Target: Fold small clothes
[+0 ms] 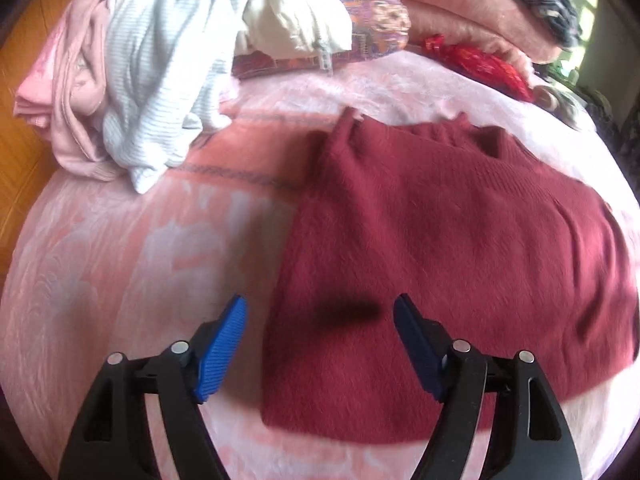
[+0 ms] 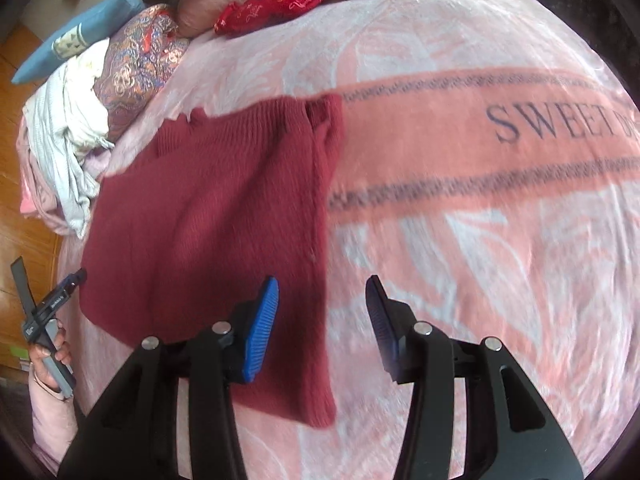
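A dark red knitted sweater [image 1: 440,240] lies flat and folded on the pink bed blanket [image 1: 140,260]. My left gripper [image 1: 320,312] hovers above its near left edge, open, with nothing between the blue pads. In the right wrist view the same sweater [image 2: 208,232] lies left of centre. My right gripper [image 2: 324,292] hangs over its right edge, open and holding nothing. The left gripper [image 2: 60,292] shows there at the far left, held by a person's hand [image 2: 52,356].
A heap of loose clothes [image 1: 152,68], white, striped and pale pink, sits at the bed's far left. Patterned pillows [image 2: 140,68], a folded pink blanket [image 1: 460,12] and a red pouch [image 2: 276,4] lie at the back. Wooden floor [image 1: 24,80] shows beyond the left edge.
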Action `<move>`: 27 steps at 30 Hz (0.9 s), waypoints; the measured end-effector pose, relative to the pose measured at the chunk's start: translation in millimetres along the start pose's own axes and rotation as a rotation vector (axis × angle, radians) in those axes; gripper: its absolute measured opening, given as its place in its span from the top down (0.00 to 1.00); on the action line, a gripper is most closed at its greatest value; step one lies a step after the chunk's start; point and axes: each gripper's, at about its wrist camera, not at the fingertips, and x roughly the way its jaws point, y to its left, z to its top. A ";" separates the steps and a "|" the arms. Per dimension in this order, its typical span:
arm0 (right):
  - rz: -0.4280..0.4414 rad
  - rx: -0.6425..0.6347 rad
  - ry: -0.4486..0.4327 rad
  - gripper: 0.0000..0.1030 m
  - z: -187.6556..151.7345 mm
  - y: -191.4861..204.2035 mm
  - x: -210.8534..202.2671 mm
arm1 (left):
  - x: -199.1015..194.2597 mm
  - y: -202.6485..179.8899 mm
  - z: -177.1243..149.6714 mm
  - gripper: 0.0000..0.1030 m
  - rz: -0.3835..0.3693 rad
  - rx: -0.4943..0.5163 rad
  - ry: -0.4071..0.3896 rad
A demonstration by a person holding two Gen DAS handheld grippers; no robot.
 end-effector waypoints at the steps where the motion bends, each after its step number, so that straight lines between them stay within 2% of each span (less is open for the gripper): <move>1: 0.014 0.002 0.009 0.55 -4.0 -0.1 1.1 | -1.0 -4.5 -2.7 0.26 -0.011 0.006 0.005; 5: 0.051 0.000 0.063 0.56 -11.0 10.2 14.6 | 2.6 -28.5 2.0 0.26 -0.060 0.037 0.020; 7: 0.039 -0.009 0.104 0.63 -17.1 14.6 24.3 | 10.1 -40.2 5.2 0.26 -0.070 0.048 0.031; 8: 0.045 -0.011 0.134 0.72 -21.1 16.0 32.4 | 14.9 -44.0 5.7 0.26 -0.065 0.049 0.040; 10: 0.041 -0.014 0.126 0.81 -24.8 15.8 33.8 | 21.9 -49.6 4.7 0.24 -0.045 0.059 0.052; 11: 0.051 -0.025 0.116 0.90 -25.6 15.2 31.0 | 25.2 -52.4 3.3 0.23 -0.035 0.075 0.052; 14: 0.083 0.022 0.096 0.91 -28.7 3.1 18.8 | 28.2 -52.6 -0.6 0.21 -0.030 0.101 0.045; 18: 0.019 0.015 0.120 0.91 -35.6 -0.2 35.4 | 33.5 -48.2 -4.9 0.19 -0.050 0.087 0.038; 22: -0.016 -0.006 0.126 0.88 -32.5 9.6 34.6 | 32.3 -48.5 -6.1 0.20 -0.046 0.080 0.029; 24: 0.004 0.001 0.131 0.79 -31.0 11.6 31.7 | 28.3 -48.6 -5.5 0.20 -0.047 0.075 0.030; 25: 0.028 0.016 0.131 0.77 -30.7 10.7 27.2 | 25.5 -48.4 -5.2 0.20 -0.052 0.072 0.030; 27: 0.058 0.023 0.098 0.70 -26.6 11.3 17.2 | 16.5 -47.4 -5.6 0.20 -0.068 0.059 0.025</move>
